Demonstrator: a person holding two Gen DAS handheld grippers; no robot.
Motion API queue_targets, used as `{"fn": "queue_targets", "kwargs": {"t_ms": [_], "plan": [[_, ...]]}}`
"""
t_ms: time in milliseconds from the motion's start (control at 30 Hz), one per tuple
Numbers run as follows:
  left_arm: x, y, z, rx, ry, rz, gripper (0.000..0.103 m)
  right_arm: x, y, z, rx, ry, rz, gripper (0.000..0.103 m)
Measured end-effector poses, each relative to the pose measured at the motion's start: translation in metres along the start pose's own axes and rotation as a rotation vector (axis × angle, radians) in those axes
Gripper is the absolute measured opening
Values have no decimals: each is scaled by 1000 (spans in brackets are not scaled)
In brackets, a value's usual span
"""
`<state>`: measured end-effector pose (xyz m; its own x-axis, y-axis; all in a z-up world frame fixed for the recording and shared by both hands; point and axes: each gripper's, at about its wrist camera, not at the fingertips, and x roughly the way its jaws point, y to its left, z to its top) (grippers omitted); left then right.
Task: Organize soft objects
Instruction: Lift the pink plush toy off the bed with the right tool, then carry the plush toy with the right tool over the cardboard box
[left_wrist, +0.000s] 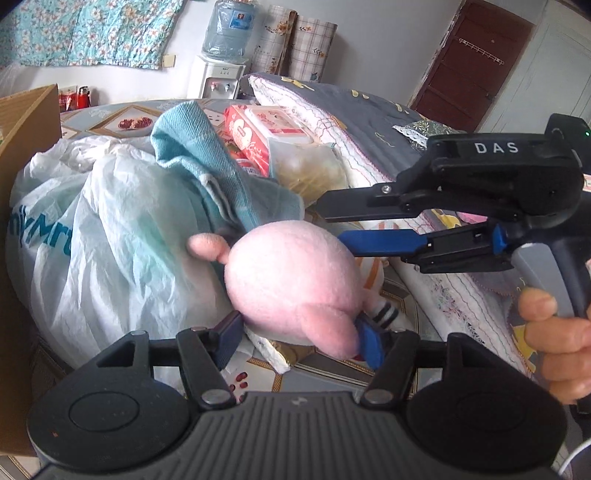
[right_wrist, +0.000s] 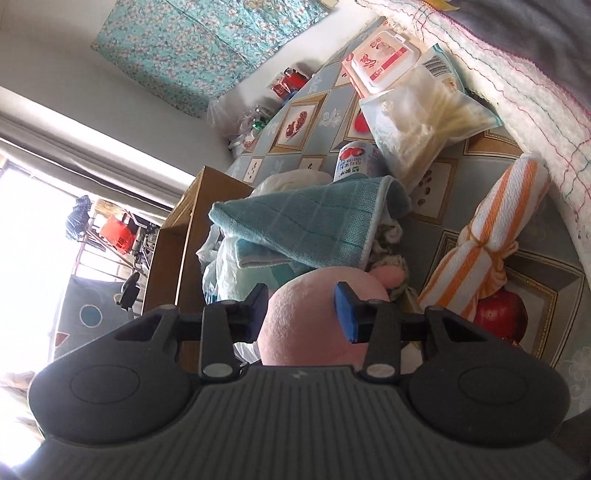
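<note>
Pink plush toy (left_wrist: 291, 280), one: left tool (left_wrist: 299, 338) grasping it; right tool (right_wrist: 301, 312) released. Teal towel (right_wrist: 306, 225), one.

A table under a patterned cloth (right_wrist: 476, 166) printed with fruit pictures carries everything. Ahead of the tools lie a white plastic bag (left_wrist: 92, 236), a clear packet of pale strips (right_wrist: 417, 122) and a red-and-white pack (right_wrist: 380, 59); an orange-striped cloth bundle (right_wrist: 491, 236) lies to the right.
</note>
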<state>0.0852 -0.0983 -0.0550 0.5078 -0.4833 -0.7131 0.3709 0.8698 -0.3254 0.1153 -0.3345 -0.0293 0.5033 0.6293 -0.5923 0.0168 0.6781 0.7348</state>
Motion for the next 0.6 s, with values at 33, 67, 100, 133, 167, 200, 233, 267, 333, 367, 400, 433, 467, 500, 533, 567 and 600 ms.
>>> {"fn": "queue_targets", "kwargs": {"t_ms": [33, 67, 100, 133, 167, 200, 233, 267, 333, 367, 400, 433, 467, 500, 533, 567, 600], "plan": [[0, 1, -2, -8, 6, -7, 65, 0, 1, -2, -12, 4, -10, 40], [-1, 2, -3, -18, 10, -16, 66, 1, 2, -5, -26, 9, -24, 40], [-1, 4, -4, -28, 14, -27, 67, 2, 2, -7, -36, 12, -36, 40], [-2, 5, -5, -40, 15, -43, 72, 2, 2, -9, -43, 15, -45, 40], [-3, 7, -7, -52, 16, -68, 74, 3, 2, -10, -51, 15, -51, 40], [-4, 9, -7, -63, 17, -90, 79, 2, 3, -10, -63, 15, -56, 40], [-5, 10, -8, -74, 19, -106, 80, 1, 4, -11, -74, 17, -64, 40], [-4, 11, -9, -83, 20, -108, 80, 1, 5, -11, -88, 23, -74, 40], [-3, 12, -10, -89, 15, -84, 79, 2, 10, -10, -123, 38, -93, 40], [1, 12, -8, -92, 16, -64, 78, 2, 15, -10, -148, 45, -107, 41], [1, 13, -9, -96, 20, -51, 77, 2, 21, -9, -184, 50, -125, 41], [3, 14, -10, -102, 27, -49, 77, 3, 28, -8, -224, 51, -146, 41], [5, 16, -11, -113, 34, -54, 77, 4, 36, -8, -269, 50, -166, 42], [5, 18, -12, -123, 37, -59, 77, 6, 43, -7, -312, 48, -182, 42], [4, 19, -14, -128, 38, -61, 77, 8, 51, -6, -352, 46, -193, 42], [3, 19, -15, -126, 36, -61, 77, 11, 58, -5, -391, 48, -200, 42], [3, 19, -15, -123, 35, -59, 77, 16, 66, -4, -434, 56, -203, 42]]}}
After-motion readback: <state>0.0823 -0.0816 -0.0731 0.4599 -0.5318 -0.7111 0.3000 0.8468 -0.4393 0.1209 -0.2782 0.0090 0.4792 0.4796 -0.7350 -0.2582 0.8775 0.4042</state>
